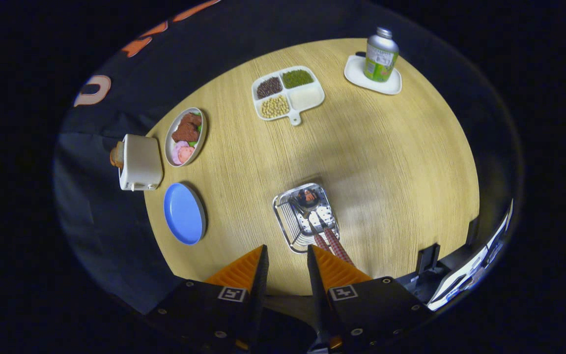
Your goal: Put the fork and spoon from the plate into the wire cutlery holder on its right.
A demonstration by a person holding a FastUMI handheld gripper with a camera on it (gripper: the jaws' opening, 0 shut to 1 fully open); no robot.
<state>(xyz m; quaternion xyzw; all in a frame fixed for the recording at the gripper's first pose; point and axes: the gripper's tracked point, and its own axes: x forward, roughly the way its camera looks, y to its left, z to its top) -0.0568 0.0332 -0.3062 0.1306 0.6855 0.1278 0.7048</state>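
Orange fingers [243, 268] of the hand-held gripper [285, 265] are seen spread apart, nothing held between them. Just ahead, both red-checked handles [331, 244] are already lodged in the wire cutlery holder [283, 221]; the blue plate [183, 212] to its left is bare. Were the protruding handles clipped on withdrawal, the holder could be tipped on the desk [386, 162].

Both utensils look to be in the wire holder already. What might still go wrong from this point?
1. The checked handles lean out of the wire cutlery holder toward the open tongs, close to one finger. A careless pull-back might snag them and tip the holder.
2. The holder is light-looking wire with the handles weighted to one side, so it may topple if bumped.
3. The blue plate lies near the table edge; a sideways sweep could nudge it off.
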